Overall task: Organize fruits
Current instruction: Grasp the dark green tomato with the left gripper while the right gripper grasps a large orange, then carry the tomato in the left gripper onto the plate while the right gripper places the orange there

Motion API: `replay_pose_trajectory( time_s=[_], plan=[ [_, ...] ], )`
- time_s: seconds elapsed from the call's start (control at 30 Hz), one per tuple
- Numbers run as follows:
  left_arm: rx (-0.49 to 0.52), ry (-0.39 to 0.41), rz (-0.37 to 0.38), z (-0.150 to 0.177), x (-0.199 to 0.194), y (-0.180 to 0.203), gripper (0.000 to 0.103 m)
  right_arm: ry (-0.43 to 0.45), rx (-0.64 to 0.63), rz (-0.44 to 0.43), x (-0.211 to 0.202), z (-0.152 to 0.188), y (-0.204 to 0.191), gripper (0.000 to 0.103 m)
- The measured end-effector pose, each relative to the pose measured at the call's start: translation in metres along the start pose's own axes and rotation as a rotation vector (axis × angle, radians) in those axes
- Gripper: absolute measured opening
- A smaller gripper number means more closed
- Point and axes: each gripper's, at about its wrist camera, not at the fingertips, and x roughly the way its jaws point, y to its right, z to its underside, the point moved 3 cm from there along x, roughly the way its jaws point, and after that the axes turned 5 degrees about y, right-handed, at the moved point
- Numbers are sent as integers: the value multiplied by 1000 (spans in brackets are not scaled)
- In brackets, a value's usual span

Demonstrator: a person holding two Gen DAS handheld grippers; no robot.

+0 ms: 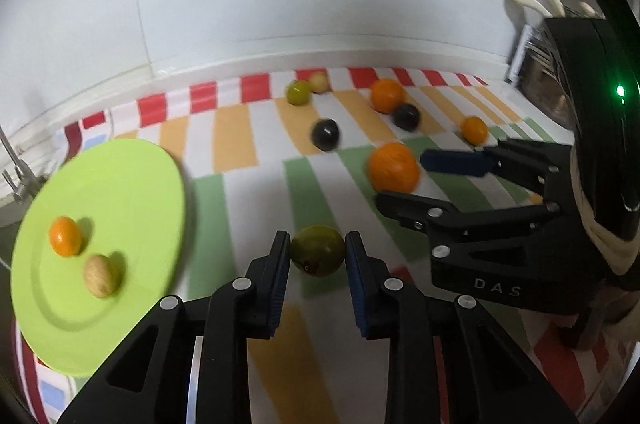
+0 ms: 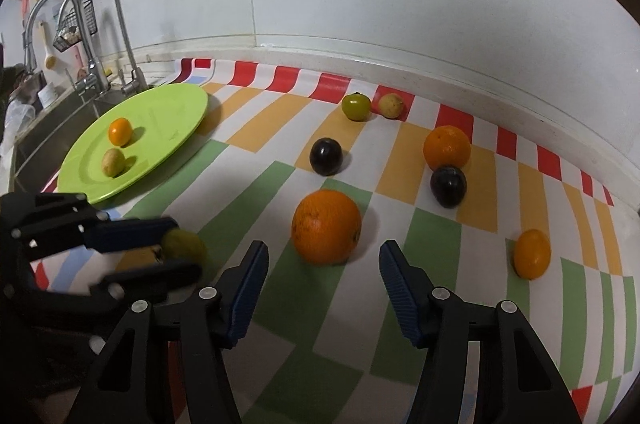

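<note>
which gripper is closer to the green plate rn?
Left. The left gripper, shut on a green fruit, sits just right of the green plate. The right gripper is farther right, open around the large orange.

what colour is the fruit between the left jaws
Olive green fruit, clearest in the left wrist view.

- We see a smooth, glossy plastic-looking green plate [image 2: 160,112].
- We see the large orange [image 2: 326,226] with a dimpled, matt peel.
- We see two dark plums [image 2: 326,155] with shiny skins.
- We see a matt checked cloth [image 2: 436,236] over the bench.
- We see matt black plastic on the right gripper [image 2: 323,278], ribbed blue pads [image 2: 396,274].
- We see polished metal faucets [image 2: 116,8].
</note>
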Motion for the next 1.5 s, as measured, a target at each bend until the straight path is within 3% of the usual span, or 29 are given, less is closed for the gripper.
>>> replay_pose_trajectory(
  time_s=[0.17, 0.23, 0.83, 1.17, 1.5],
  plan=[
    [-20, 7, -22, -6, 5, -10, 28, -21, 34, -10, 13, -5, 3, 48],
    [-24, 8, -22, -7, 4, -12, 28, -28, 43, -9, 16, -5, 5, 39],
    [-70, 105, -45, -11, -46, -23, 28, 67, 40, -23, -33, -24, -19, 39],
    [-112, 172, -121, -10, -91, -47, 28, 148, 21, -63, -63, -43, -53, 39],
    [-140, 239, -217, -11, -115, -85, 28, 201, -23, -140, -62, -69, -94, 39]
  ],
)
